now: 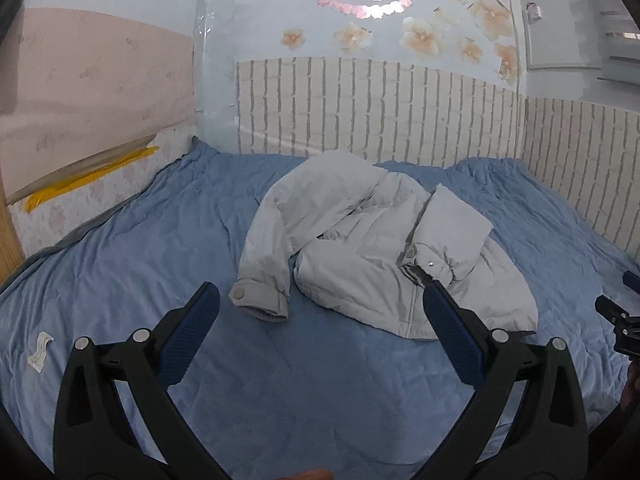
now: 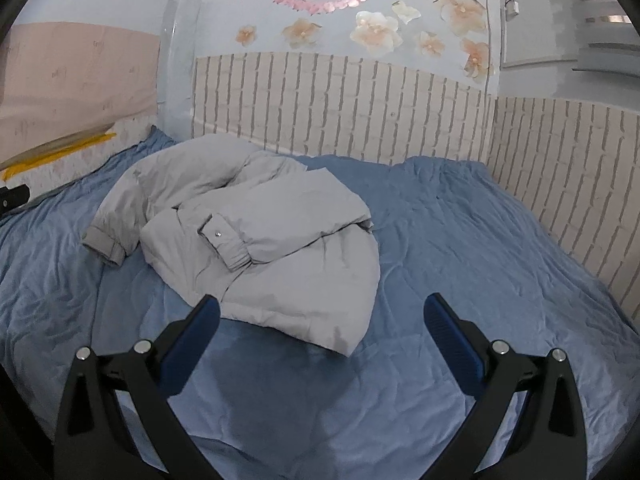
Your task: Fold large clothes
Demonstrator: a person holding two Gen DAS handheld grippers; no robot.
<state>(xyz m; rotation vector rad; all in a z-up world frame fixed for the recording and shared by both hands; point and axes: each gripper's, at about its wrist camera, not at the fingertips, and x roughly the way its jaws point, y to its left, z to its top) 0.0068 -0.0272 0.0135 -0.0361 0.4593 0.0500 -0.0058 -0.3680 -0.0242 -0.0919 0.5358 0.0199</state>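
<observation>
My left gripper [image 1: 320, 308] and right gripper [image 2: 320, 316] both stand wide, empty. The grey padded jacket [image 1: 360, 240], frame centre, looks soft, bulky, light, maybe slippery; I would pinch its cuff [image 1: 256, 300].

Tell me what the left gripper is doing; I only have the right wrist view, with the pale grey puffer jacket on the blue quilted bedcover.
Observer: The left gripper is open and holds nothing. It sits above the blue quilted bedcover, just short of the pale grey puffer jacket.
Operator: How does the near sleeve cuff look from that side?
Observer: The near sleeve cuff rests on the bedcover, with a round snap button facing up.
Operator: Is anything else lying on that side?
Observer: A small white paper tag lies on the bedcover, left of the left gripper.
</observation>
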